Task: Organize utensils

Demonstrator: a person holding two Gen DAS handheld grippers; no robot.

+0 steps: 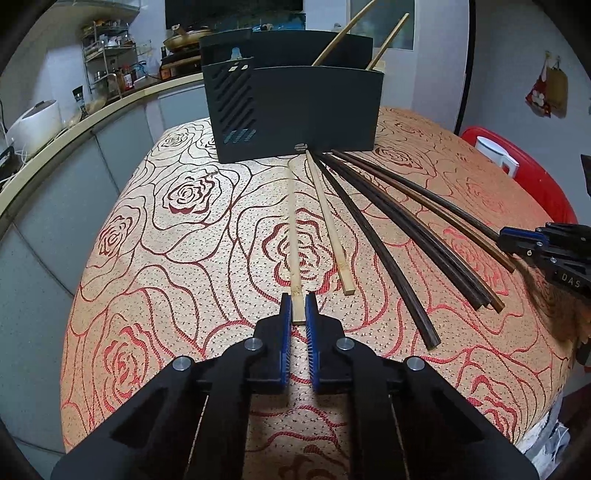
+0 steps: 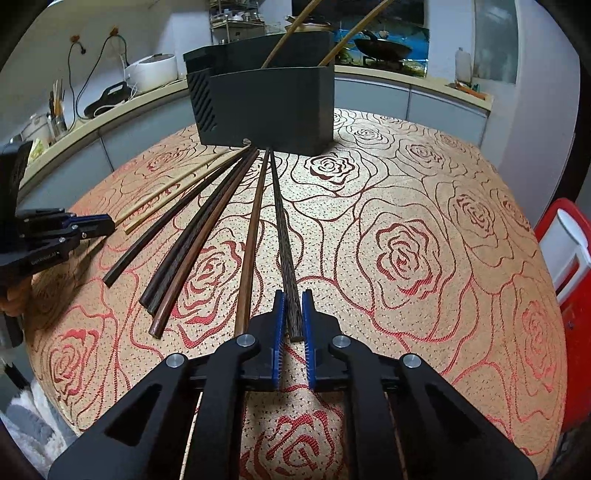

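Note:
Chopsticks fan out on the rose-patterned tablecloth (image 1: 184,229) in front of a black utensil holder (image 1: 295,110). My left gripper (image 1: 298,301) is shut on the near end of a light bamboo chopstick (image 1: 293,229); a second bamboo chopstick (image 1: 330,229) lies just right of it. Several dark wooden chopsticks (image 1: 399,229) lie further right. In the right wrist view my right gripper (image 2: 293,297) is shut on the near end of a dark chopstick (image 2: 282,229), with a brown chopstick (image 2: 255,229) alongside on its left. Two bamboo chopsticks (image 2: 288,33) stand in the holder (image 2: 266,107).
A kitchen counter (image 1: 74,122) with a rice cooker (image 1: 35,123) and shelves curves behind the table. A red stool (image 1: 532,173) carrying a white jug (image 1: 495,153) stands off the table's right edge. Each gripper shows at the side of the other's view.

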